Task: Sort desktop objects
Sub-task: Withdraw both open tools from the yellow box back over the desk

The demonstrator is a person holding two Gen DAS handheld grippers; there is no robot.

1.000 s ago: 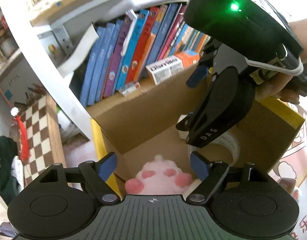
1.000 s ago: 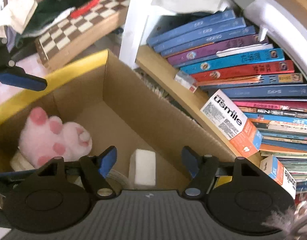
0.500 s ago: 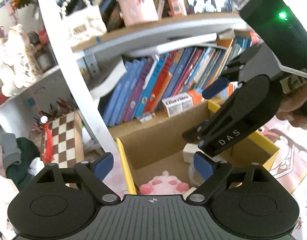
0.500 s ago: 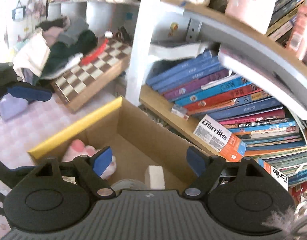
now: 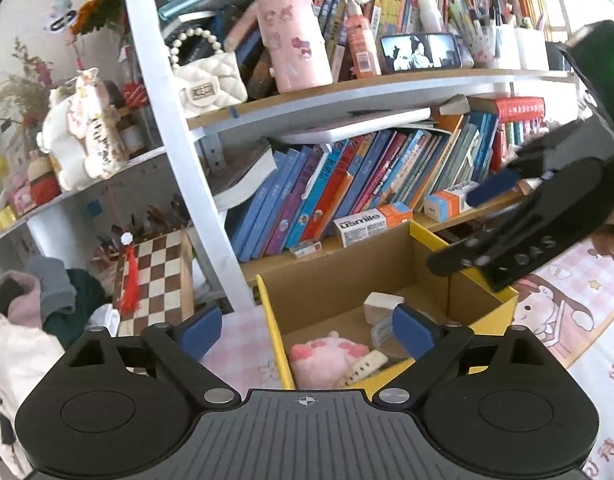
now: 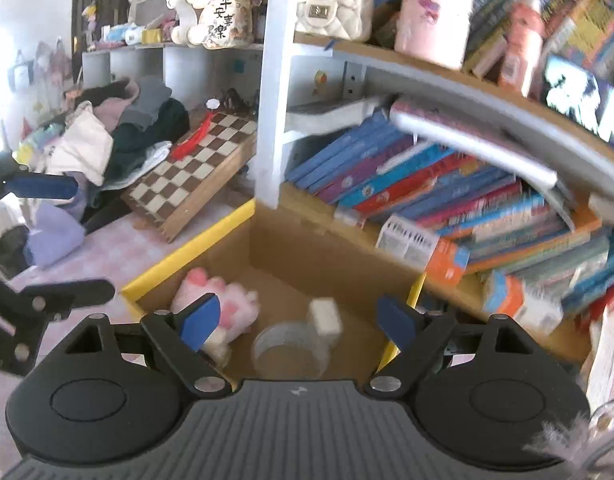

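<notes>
Both tools, left [image 5: 305, 330] and right [image 6: 297, 322], are seen opening, empty, above the cardboard box [image 5: 339, 280] holding 1 pink plush [image 5: 325, 358].

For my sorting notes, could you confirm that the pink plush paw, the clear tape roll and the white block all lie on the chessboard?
Not quite: the pink plush paw, clear tape roll and white block all lie inside the cardboard box, not on the chessboard, which stands apart beside the shelf. Both wrist views show this.

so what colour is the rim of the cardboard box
Yellow, on the cardboard box; clearest in the left wrist view.
</notes>
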